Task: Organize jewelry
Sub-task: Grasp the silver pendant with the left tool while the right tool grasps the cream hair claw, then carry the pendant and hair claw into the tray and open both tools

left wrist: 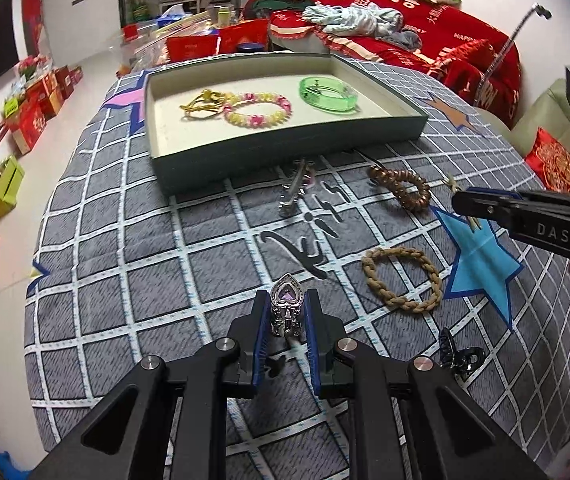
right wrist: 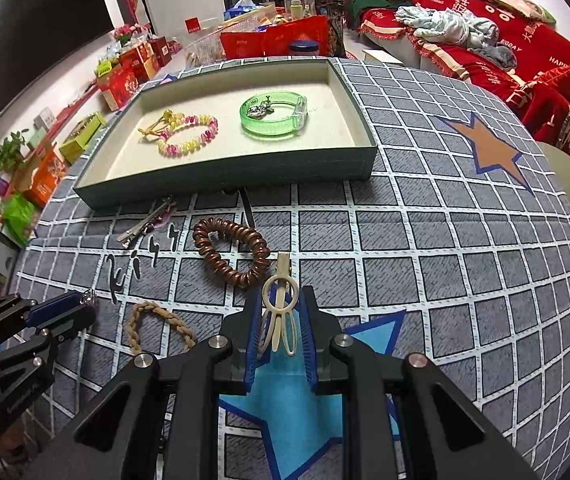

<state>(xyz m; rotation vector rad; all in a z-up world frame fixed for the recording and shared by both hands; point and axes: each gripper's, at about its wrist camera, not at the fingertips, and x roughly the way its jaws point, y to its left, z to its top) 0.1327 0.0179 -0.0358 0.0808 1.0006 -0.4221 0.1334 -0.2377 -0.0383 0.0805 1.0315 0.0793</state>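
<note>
Nearest the left wrist camera: left gripper [left wrist: 286, 312], blue pads pressed on a silver ring [left wrist: 286, 307] with a purple heart stone, just over the cloth.
Nearest the right wrist camera: right gripper [right wrist: 281, 322], pads closed on a cream hair clip [right wrist: 280, 307] above a blue star.
Writing, gripper: "DAS" in white on the right gripper's side.
Writing, cloth: black script "Kiss" on the grey checked tablecloth [left wrist: 189, 264].
Mid cloth: tan braided band [left wrist: 401, 278], copper coil tie [left wrist: 399, 187], metal clip [left wrist: 295, 192], black claw clip [left wrist: 459, 354].
Beyond: grey tray [left wrist: 285, 148] holding gold piece [left wrist: 203, 105], pink-yellow bead bracelet [left wrist: 257, 109], green bangle [left wrist: 328, 94].
Farthest: red sofa cover [left wrist: 425, 32], "HAPPY" legible.
</note>
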